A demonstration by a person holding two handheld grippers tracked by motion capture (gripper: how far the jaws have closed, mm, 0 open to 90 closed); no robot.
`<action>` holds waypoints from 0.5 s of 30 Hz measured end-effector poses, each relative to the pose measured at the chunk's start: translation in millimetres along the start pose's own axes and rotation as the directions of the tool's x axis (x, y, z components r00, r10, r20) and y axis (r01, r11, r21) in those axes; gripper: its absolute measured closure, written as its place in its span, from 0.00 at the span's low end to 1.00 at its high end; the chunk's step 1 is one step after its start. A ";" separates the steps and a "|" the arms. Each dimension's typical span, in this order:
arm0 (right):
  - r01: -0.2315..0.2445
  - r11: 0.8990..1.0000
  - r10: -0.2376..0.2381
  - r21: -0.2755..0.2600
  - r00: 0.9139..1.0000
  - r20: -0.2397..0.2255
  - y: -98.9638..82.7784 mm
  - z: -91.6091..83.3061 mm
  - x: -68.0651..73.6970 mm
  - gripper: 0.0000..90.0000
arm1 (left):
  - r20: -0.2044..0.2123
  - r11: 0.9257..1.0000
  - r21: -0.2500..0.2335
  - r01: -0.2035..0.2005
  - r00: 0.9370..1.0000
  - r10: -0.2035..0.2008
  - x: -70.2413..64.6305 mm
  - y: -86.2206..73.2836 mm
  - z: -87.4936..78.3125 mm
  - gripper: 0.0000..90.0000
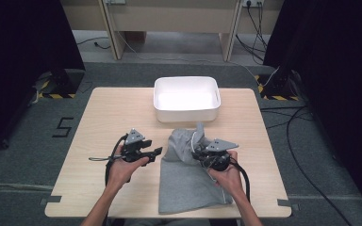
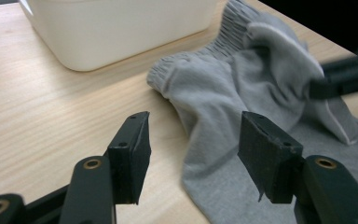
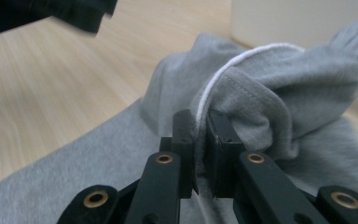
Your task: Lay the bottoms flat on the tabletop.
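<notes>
Right claw (image 3: 198, 154) is clamped on a fold of the grey garment (image 1: 188, 183), lifting it off the table (image 1: 108, 117), apparently for folding. Left claw (image 1: 156, 151) stands apart, empty, beside the cloth. White bin (image 1: 186, 113) waits behind.
</notes>
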State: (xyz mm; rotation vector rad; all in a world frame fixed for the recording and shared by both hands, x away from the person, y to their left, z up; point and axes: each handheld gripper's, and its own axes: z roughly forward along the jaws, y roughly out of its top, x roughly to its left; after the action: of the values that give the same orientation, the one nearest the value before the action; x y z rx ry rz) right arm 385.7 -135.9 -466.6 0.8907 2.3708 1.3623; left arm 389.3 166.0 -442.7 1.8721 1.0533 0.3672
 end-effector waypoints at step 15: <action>0.007 0.999 -0.007 0.034 1.000 -0.007 -13.1 7.8 20.1 0.80 | 0.106 0.998 0.045 0.032 0.994 -0.037 -24.1 29.6 49.0 0.49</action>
State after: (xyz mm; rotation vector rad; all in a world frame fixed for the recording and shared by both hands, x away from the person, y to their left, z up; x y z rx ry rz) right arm 369.1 -122.8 -480.4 0.8874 2.4070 1.3280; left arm 420.9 112.6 -439.8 1.8872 1.0272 0.2234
